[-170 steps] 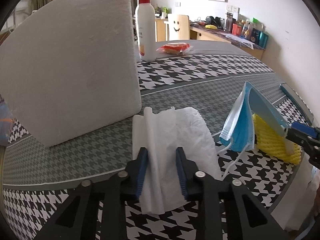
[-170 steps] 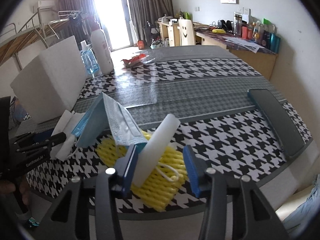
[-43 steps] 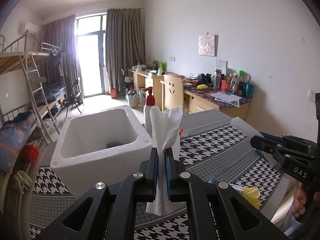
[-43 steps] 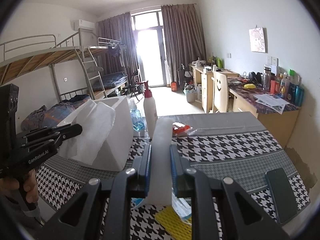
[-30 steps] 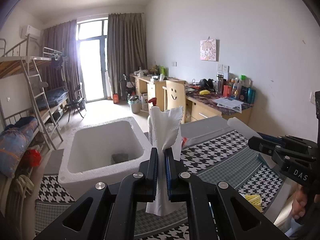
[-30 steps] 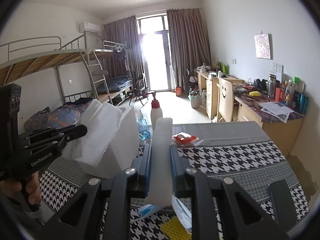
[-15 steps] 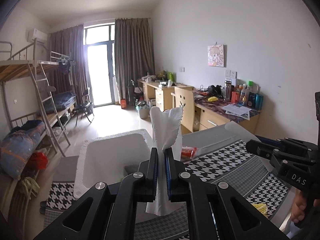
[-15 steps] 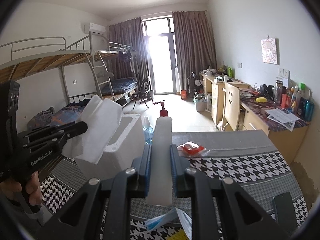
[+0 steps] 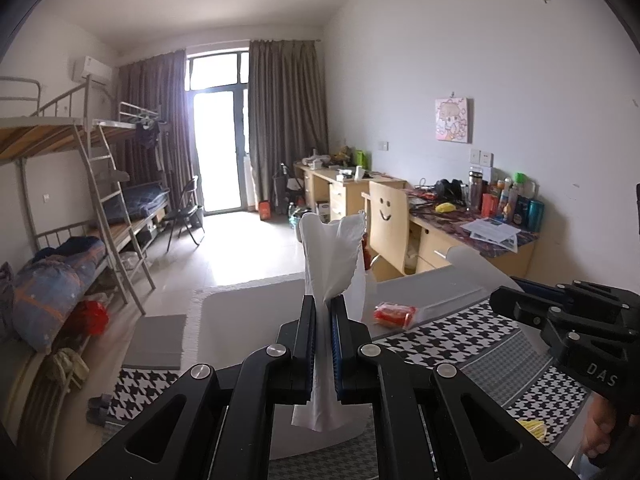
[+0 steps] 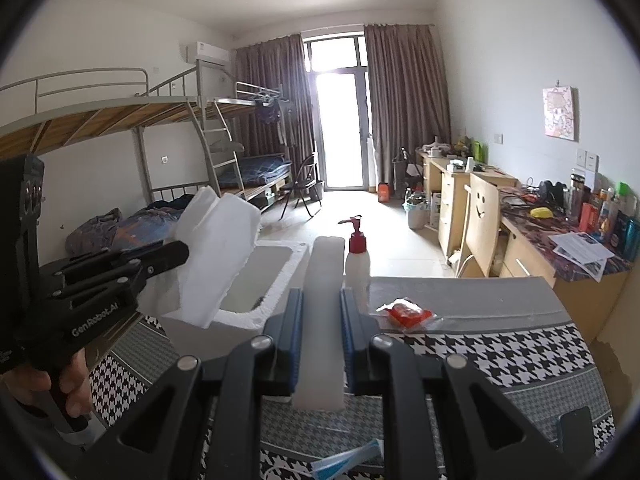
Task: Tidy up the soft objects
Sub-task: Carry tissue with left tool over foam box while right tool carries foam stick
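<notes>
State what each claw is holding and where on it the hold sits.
Left claw: crumpled white paper tissue, pinched low down, most of it standing above the pads. Right claw: flat white foam strip, clamped near its lower end.

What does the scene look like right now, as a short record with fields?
Setting: dorm room, table with a houndstooth cloth
Left hand-held gripper: shut on a white tissue, held above the foam box
Right hand-held gripper: shut on a white foam strip
Foam box: open top, on the table
On the table: pump bottle, red packet, face mask
</notes>
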